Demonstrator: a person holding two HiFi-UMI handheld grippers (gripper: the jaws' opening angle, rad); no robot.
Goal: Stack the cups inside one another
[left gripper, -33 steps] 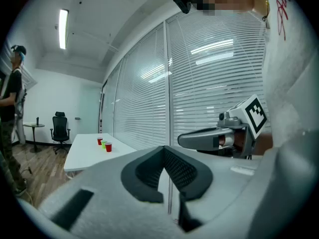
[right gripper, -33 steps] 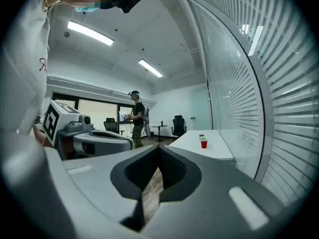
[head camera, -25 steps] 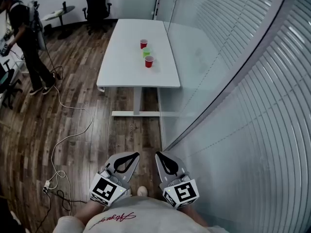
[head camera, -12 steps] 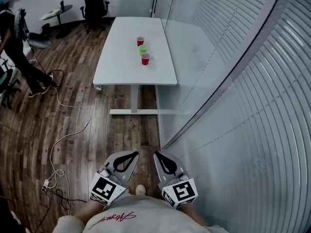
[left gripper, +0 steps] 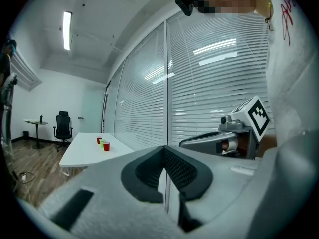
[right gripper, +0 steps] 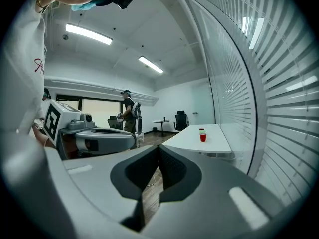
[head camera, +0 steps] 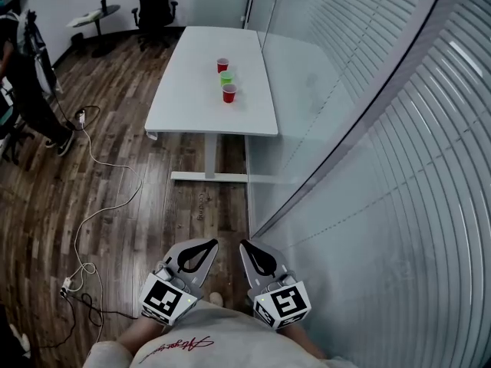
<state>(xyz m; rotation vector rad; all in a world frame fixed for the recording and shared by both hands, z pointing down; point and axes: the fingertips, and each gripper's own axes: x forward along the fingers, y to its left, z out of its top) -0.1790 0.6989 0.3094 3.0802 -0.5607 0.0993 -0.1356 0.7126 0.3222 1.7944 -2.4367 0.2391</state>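
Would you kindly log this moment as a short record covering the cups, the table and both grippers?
cups: three, separate, in a row: far red cup, green cup, near red cup
support: white table
left gripper: shut, empty, far from cups
right gripper: shut, empty, far from cups
stacking: not yet begun

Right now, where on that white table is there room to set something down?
The white rectangular table is bare across its left half, at the near end before the near red plastic cup and beyond the far red plastic cup. Crowded where the green plastic cup sits between them.
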